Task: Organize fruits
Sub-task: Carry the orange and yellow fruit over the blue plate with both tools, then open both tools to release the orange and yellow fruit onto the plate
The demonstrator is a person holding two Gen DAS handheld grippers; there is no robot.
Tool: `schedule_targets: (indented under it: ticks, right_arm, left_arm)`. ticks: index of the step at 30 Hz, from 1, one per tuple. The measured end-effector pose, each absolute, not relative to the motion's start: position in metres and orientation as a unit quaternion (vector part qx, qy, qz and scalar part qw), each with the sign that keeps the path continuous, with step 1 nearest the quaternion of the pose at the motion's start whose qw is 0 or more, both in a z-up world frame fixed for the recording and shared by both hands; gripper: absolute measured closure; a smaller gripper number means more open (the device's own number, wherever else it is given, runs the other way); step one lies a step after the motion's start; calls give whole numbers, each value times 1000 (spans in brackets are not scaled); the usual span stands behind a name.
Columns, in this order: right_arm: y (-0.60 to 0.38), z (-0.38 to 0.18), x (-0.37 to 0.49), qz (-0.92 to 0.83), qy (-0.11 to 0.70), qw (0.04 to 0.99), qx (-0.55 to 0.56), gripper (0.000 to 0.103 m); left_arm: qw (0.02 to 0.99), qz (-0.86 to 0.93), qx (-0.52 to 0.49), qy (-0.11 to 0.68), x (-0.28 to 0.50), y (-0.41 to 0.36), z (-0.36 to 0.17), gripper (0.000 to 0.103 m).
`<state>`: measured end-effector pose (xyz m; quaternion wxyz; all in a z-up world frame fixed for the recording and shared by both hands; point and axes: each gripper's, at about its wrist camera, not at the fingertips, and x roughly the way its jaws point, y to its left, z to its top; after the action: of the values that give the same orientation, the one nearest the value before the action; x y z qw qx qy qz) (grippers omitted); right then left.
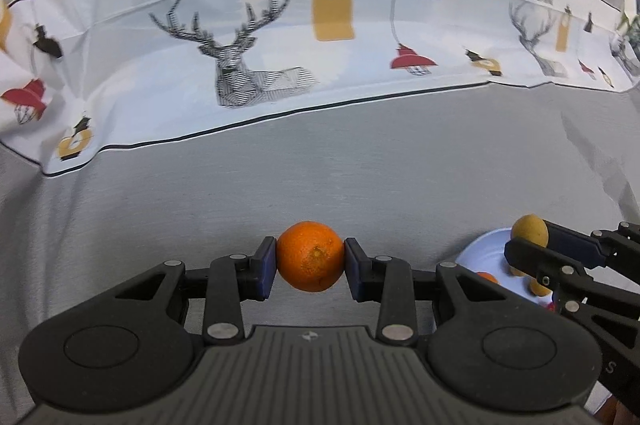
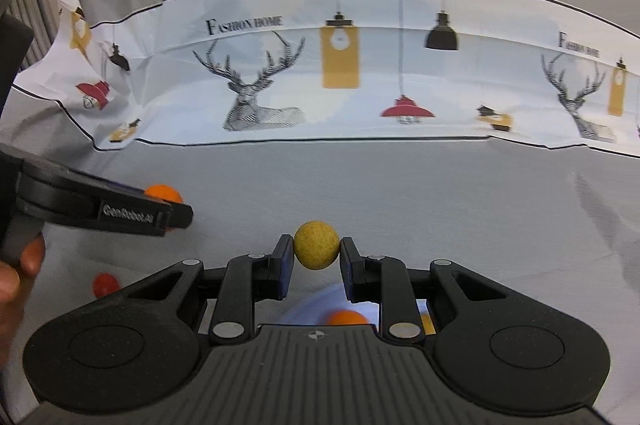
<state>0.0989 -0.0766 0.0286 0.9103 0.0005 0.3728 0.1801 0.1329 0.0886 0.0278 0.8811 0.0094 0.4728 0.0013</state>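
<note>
An orange [image 1: 310,256] is clamped between the blue pads of my left gripper [image 1: 310,263], held above the grey cloth. My right gripper [image 2: 316,251] is shut on a small round yellow-brown fruit [image 2: 316,245]. In the left wrist view, the right gripper comes in from the right edge with that yellow fruit [image 1: 529,231] over a white plate [image 1: 482,247]. In the right wrist view, the left gripper's finger [image 2: 120,213] reaches in from the left, with the orange [image 2: 162,193] partly hidden behind it.
The white plate [image 2: 304,311] lies under my right gripper and holds an orange fruit [image 2: 346,317] and yellow ones [image 1: 540,289]. A small red fruit [image 2: 105,284] lies on the grey tablecloth [image 2: 440,205]. A white band printed with deer [image 1: 236,65] crosses the far side. A hand [image 2: 24,265] shows at left.
</note>
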Motion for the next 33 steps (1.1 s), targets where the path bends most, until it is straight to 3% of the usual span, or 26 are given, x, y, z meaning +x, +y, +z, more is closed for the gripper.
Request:
schedule_targets:
  ticks: [33]
  right_arm:
    - [-154, 6, 103, 131, 414, 901, 7, 77]
  left_arm:
    - [835, -241, 94, 486, 98, -30, -8, 64]
